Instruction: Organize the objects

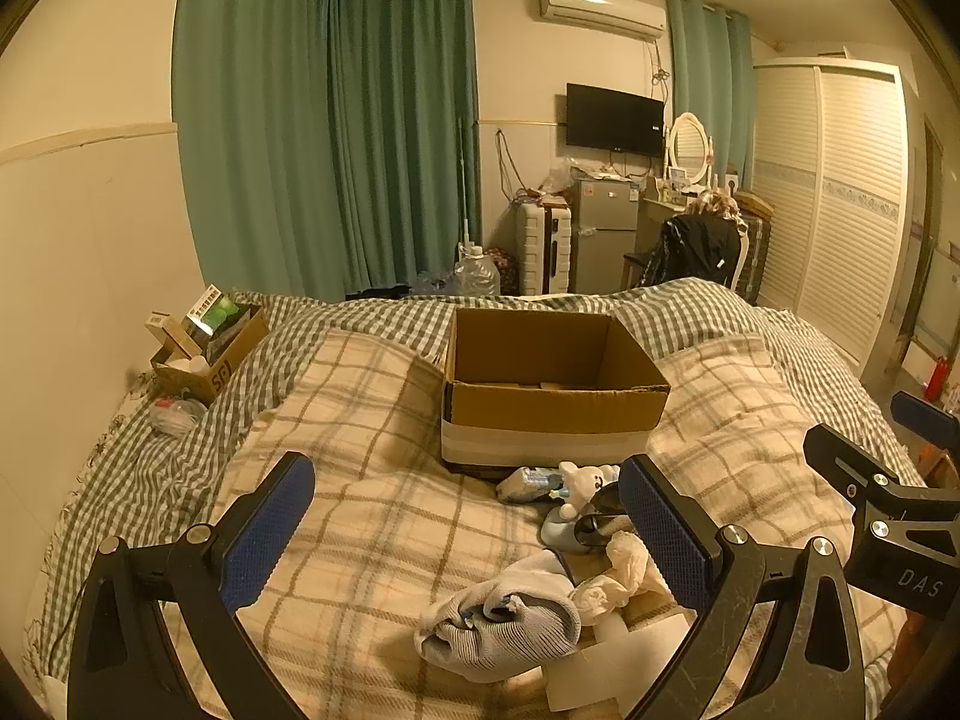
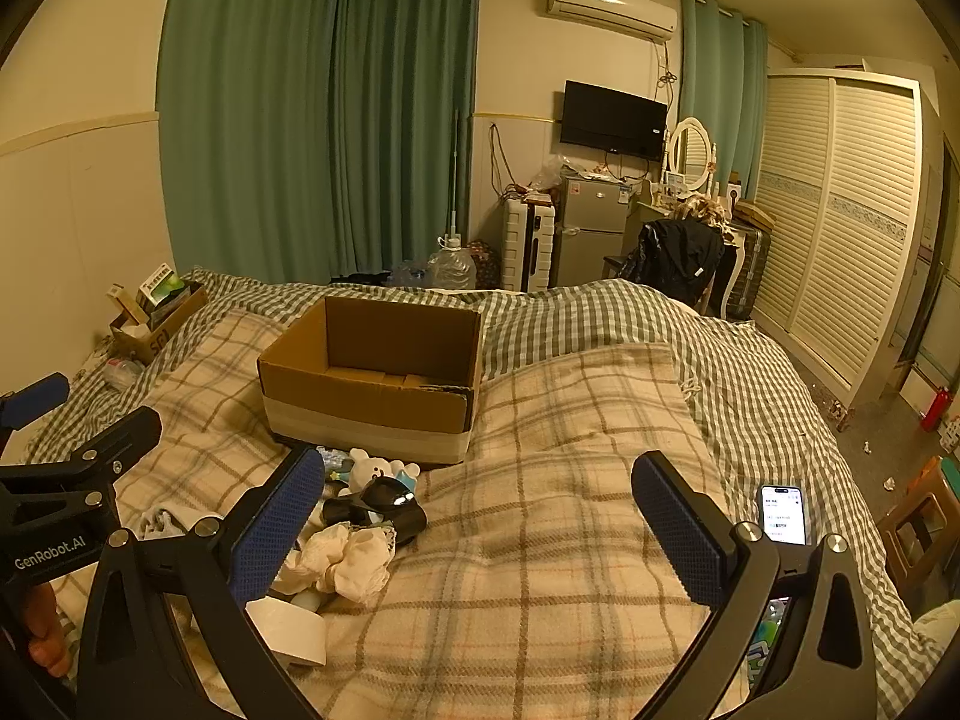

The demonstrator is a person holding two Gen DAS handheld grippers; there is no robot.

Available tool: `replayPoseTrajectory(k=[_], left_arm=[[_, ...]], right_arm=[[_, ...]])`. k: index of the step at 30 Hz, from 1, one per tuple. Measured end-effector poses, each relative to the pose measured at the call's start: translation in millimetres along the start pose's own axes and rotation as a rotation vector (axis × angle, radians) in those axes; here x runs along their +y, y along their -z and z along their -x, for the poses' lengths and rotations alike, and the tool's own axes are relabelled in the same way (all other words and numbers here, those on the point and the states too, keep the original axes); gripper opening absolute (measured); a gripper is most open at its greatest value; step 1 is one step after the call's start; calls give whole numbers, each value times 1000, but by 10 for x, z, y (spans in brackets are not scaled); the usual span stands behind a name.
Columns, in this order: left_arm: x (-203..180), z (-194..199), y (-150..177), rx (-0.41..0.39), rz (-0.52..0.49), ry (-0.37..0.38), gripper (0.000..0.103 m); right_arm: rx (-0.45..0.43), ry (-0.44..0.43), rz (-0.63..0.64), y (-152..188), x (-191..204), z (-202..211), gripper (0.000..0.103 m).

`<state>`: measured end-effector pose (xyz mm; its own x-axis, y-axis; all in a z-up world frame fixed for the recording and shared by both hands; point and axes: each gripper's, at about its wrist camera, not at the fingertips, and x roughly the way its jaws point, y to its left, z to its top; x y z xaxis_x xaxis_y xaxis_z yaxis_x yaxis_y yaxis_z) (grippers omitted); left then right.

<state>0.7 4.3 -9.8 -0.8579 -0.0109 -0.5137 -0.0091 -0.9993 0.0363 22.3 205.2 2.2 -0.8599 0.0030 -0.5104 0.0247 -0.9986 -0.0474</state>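
An open, empty-looking cardboard box (image 1: 552,384) sits on the plaid blanket; it also shows in the right wrist view (image 2: 372,378). In front of it lies a pile: a white plush toy (image 1: 585,480), a black glossy object (image 2: 384,507), crumpled cream plastic (image 2: 342,564), a grey knitted cloth (image 1: 504,618) and a roll of white paper (image 2: 294,630). My left gripper (image 1: 465,528) is open and empty above the pile. My right gripper (image 2: 480,525) is open and empty, right of the pile over bare blanket.
A phone (image 2: 783,513) with a lit screen lies on the blanket at the right. A small box of packets (image 1: 207,348) stands at the bed's far left by the wall. A wooden stool (image 2: 918,525) stands beside the bed.
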Motion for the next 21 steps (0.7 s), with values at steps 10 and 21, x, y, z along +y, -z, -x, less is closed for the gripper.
replayPoseTrajectory(k=[10,21], left_arm=[[-12,38,1,-8,-1,6,103],[0,121,2,-10,-1,25,103]], right_arm=[[-10,-9,5,-15,21,66,103],[-26,-17,14,-38,50,168,103]])
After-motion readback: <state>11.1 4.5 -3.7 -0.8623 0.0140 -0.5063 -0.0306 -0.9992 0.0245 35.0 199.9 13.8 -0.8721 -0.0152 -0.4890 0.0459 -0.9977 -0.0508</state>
